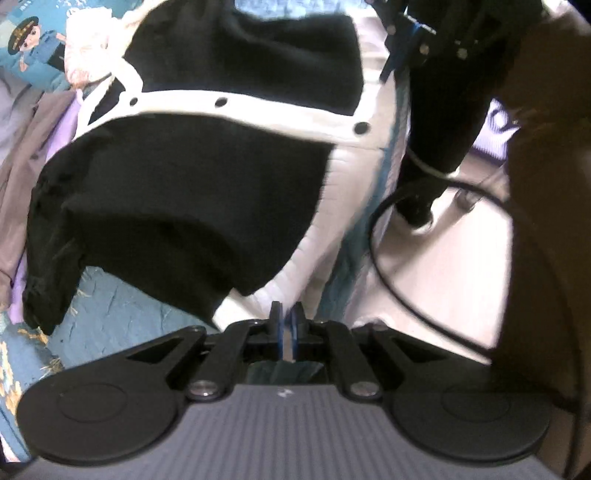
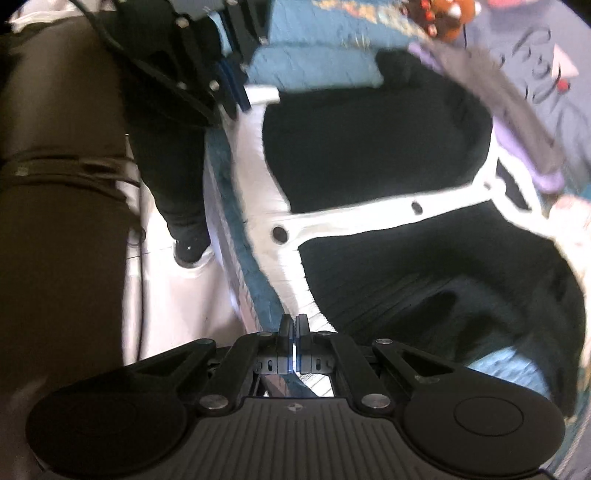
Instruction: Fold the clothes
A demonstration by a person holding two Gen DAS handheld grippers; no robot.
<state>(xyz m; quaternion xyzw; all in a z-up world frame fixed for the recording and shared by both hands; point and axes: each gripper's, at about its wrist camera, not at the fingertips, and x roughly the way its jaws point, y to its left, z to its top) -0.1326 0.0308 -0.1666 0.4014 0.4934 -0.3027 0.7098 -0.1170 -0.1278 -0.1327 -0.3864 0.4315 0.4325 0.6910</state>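
Left wrist view: black-and-white cardigan (image 1: 192, 177) fills centre; clothes pile (image 1: 33, 140) crowds left edge. Bare blue bedspread (image 1: 122, 314) open at lower left. Right side: floor (image 1: 461, 251) free except black cable (image 1: 391, 273) and person's leg (image 1: 439, 129).

**Bed under a blue quilt, cardigan spread across it**

A bed covered by a blue quilt (image 1: 122, 295) with a yellowish pattern carries everything. A black cardigan (image 1: 192, 192) with white trim and dark snap buttons lies spread on it, its white hem at the bed's edge and one black sleeve (image 1: 48, 266) trailing over the quilt. Beside it lie a grey-brown garment (image 1: 22, 173) and a lilac one (image 1: 64, 129). A brown plush toy (image 2: 448, 18) sits further back. Pale floor (image 1: 461, 251) runs alongside the bed.
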